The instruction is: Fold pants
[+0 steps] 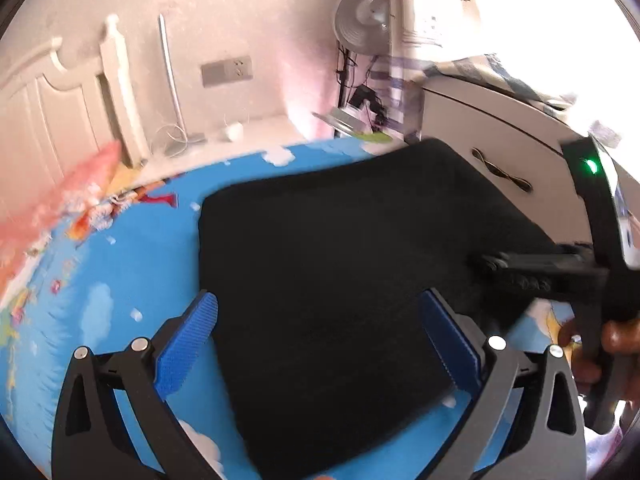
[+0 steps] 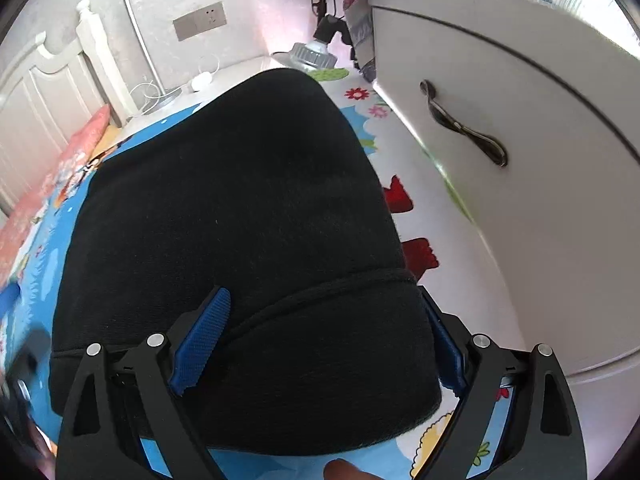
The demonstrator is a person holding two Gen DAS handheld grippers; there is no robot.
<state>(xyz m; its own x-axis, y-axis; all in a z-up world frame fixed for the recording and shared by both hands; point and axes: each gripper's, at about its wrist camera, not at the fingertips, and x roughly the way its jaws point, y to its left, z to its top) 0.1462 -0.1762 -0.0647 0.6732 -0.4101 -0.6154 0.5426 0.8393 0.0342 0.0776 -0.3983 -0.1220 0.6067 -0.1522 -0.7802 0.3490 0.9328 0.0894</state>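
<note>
The black, soft knit pants (image 2: 240, 220), folded into a thick rectangular stack, lie flat on my bright blue cartoon-printed bed sheet (image 1: 132, 248). From my right gripper (image 2: 320, 340) the stack's long axis runs straight away from me, toward the pale pink wall (image 2: 256, 12) with its grey socket plate (image 2: 200, 21). The near end, with a stitched band running across it, lies right under my fingers. The far end is rounded off short of the white nightstand top (image 2: 236, 70). The stack's right edge runs alongside the white cabinet drawer (image 2: 520, 184) with the dark curved handle (image 2: 464, 130), a strip of sheet between them.

I hold my right gripper tilted steeply down over that near end. Its jaws stand wide, the blue ribbed pads (image 2: 202, 344) straddling the band; the left pad sits over the cloth and the right one at the stack's edge. I cannot tell whether either one touches the fabric, and nothing is pinched.

My left gripper (image 1: 320, 344) points down at a shallower angle from the other side. Its jaws are spread fully, the blue pads (image 1: 186, 348) apart with the dark cloth lying loose between them, not clamped. Beyond its right finger I see my right gripper's black body (image 1: 552, 272) resting over the far corner of the pants, my hand (image 1: 588, 360) wrapped round its grip.
</note>
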